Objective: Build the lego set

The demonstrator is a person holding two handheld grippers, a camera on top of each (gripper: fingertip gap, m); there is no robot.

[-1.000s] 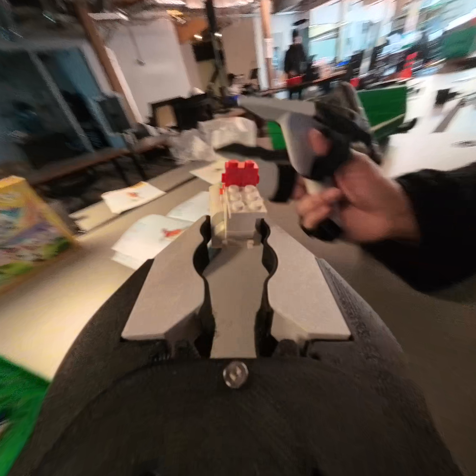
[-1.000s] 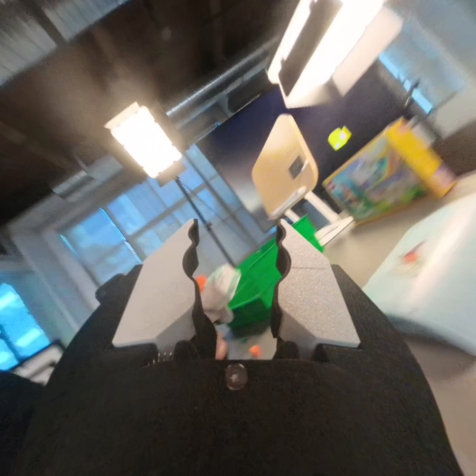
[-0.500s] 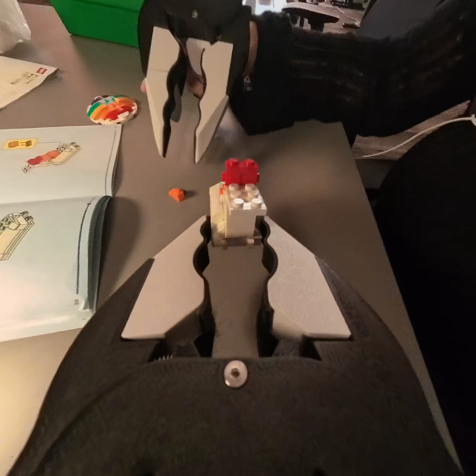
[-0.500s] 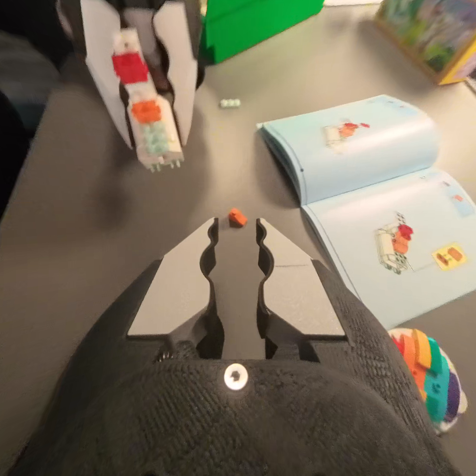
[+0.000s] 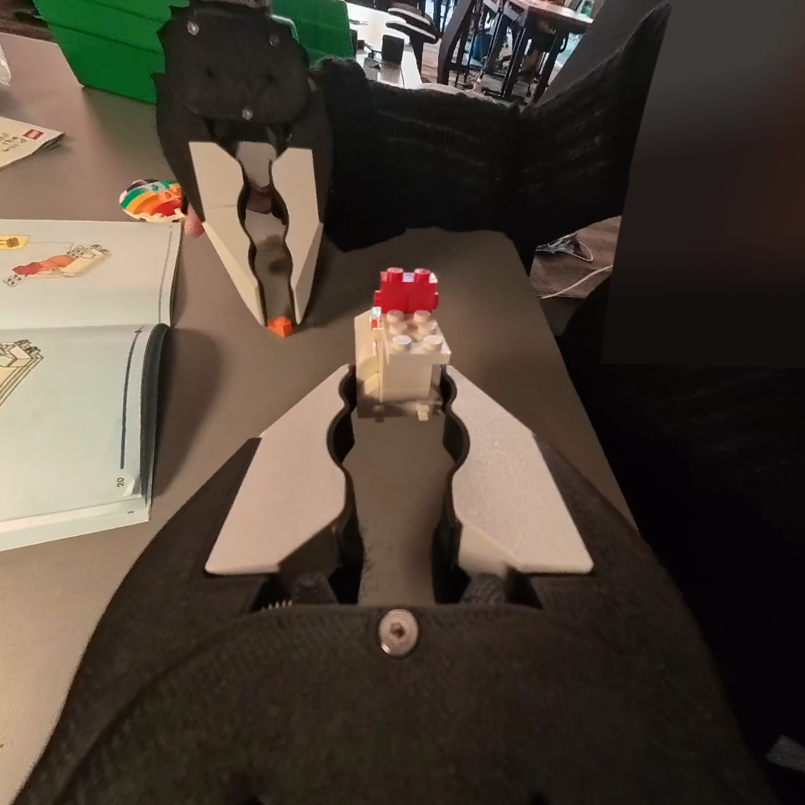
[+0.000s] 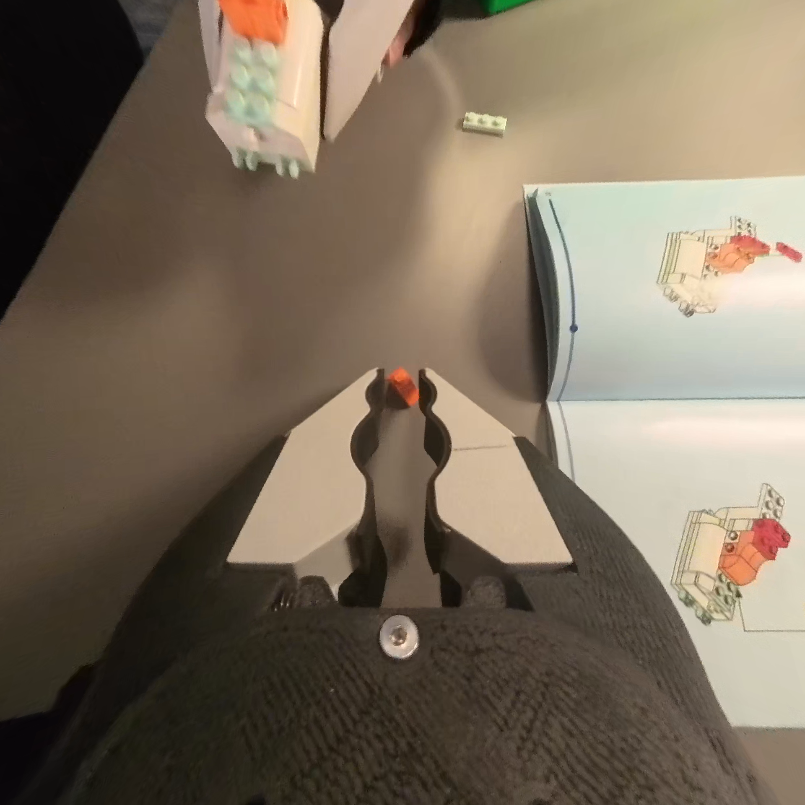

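Observation:
My left gripper (image 5: 397, 379) is shut on a white lego build (image 5: 405, 348) topped with a red piece (image 5: 407, 292), held above the grey table (image 5: 479, 270). The right wrist view shows the build (image 6: 261, 96) from below, with pale green studs and an orange block. My right gripper (image 6: 398, 375) points down at the table, its jaws closed in on a small orange brick (image 6: 403, 387) that rests on the surface. In the left wrist view, the right gripper (image 5: 282, 316) stands left of and beyond the build, with the orange brick (image 5: 279, 326) at its tips.
An open instruction booklet (image 5: 65, 392) lies to the left; in the right wrist view the booklet (image 6: 697, 348) is on the right. A small pale green plate (image 6: 485, 127) lies on the table. A round multicoloured piece (image 5: 150, 202) and green boxes (image 5: 113, 56) sit farther back. The table edge runs along the right. Tip to tip, the grippers are about 11 cm apart. The small pale green plate (image 6: 485, 127) is about 12 cm from my left fingertips.
Both grippers swung down from pointing at the room to the table. My right gripper dropped onto the orange brick and narrowed its jaws around it. The left still holds the build.

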